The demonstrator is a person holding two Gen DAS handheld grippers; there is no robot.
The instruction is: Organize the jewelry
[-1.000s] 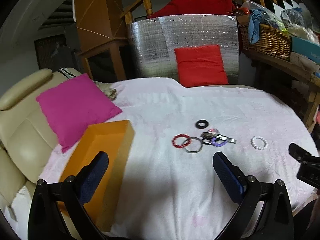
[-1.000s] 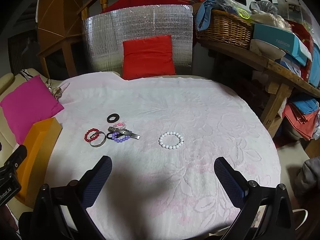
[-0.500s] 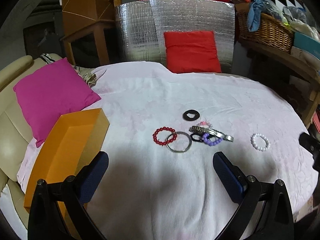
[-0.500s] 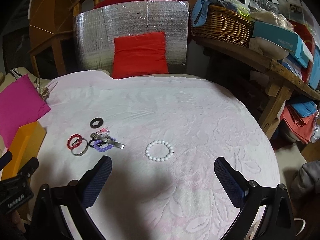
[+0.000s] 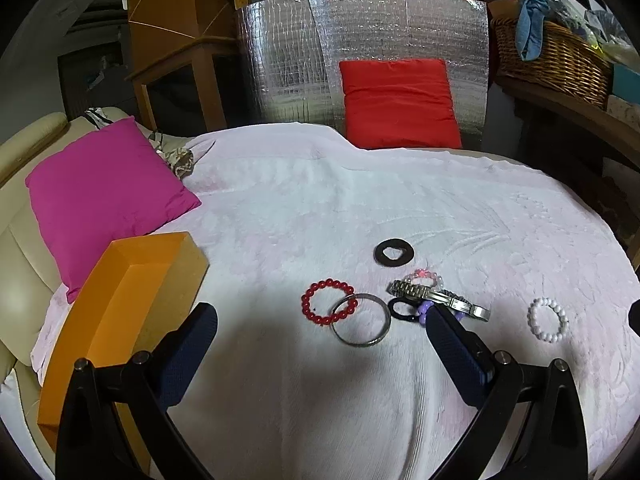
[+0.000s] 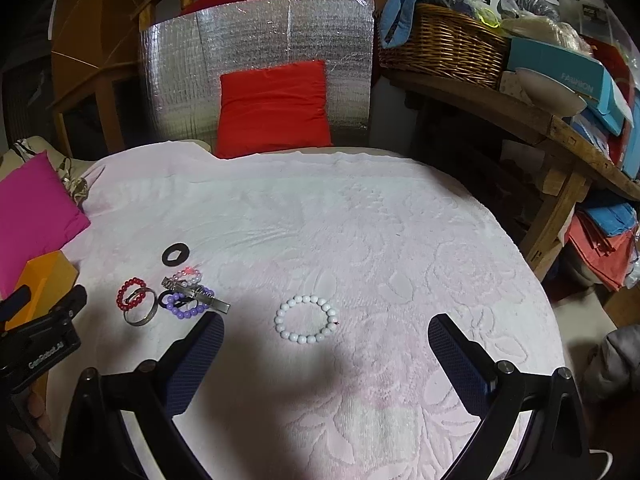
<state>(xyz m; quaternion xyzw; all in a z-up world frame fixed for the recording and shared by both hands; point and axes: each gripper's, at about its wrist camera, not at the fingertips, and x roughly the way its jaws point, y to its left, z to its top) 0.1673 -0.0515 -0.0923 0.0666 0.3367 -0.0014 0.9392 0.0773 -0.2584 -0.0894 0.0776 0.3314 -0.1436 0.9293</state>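
Both hand-held grippers hover low over the white-clothed tabletop, fingers spread wide and grasping nothing. The left hand-held gripper frames the red bead bracelet overlapping the silver bangle. The right hand-held gripper frames the white bead bracelet. Only the left view shows the whole orange box beside the pink cushion; only the right shows the wicker basket.

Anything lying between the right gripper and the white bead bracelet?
Nothing: in the right wrist view only bare pink cloth separates the open right gripper from the white bracelet.
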